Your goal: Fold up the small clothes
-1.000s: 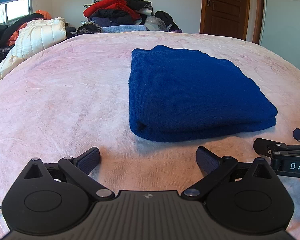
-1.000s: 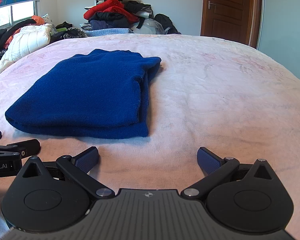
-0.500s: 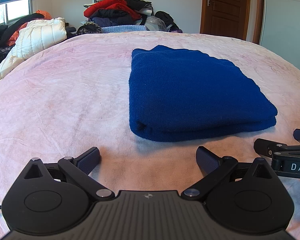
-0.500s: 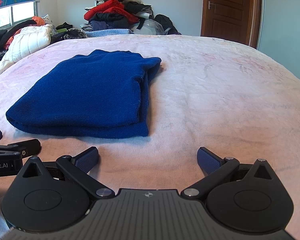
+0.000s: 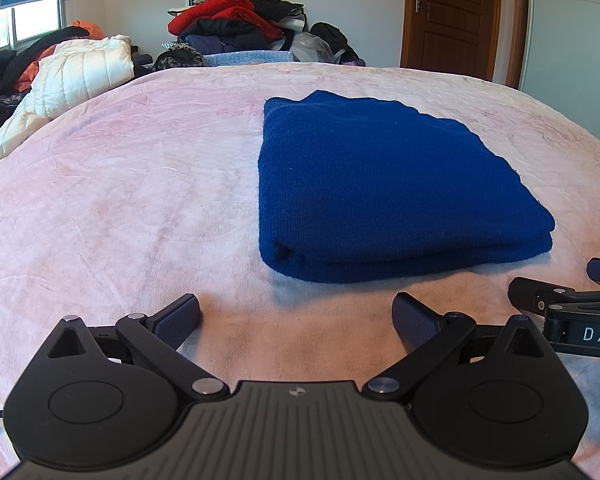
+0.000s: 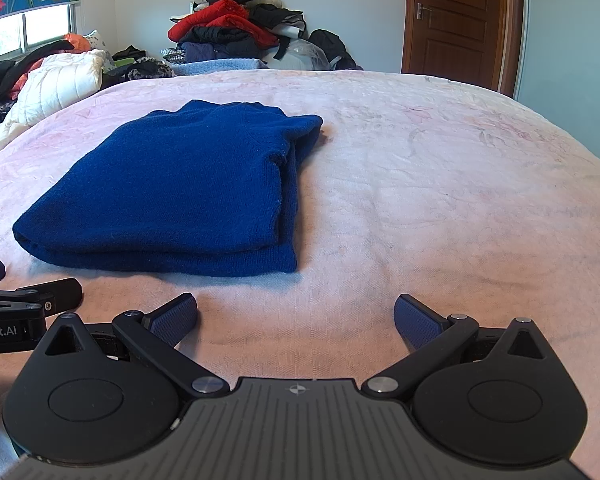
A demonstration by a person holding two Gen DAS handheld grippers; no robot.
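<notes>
The folded dark-blue knit garment [image 5: 384,196] lies near the pink-covered bed [image 5: 120,200] front edge. Left claw [image 5: 296,314] and right claw [image 6: 296,314] hover wide open, empty, withdrawn because folding appears complete.

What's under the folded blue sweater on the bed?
The folded blue knit sweater lies flat on the pink bedspread, which shows all around it. Whether anything is tucked beneath or inside its folds is covered from view.

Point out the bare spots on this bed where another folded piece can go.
Left of the folded blue knit garment, the pink bedspread lies bare up to the white quilted jacket. Right of the garment it is bare to the bed's edge. The far end is crowded by the heaped clothes pile.
</notes>
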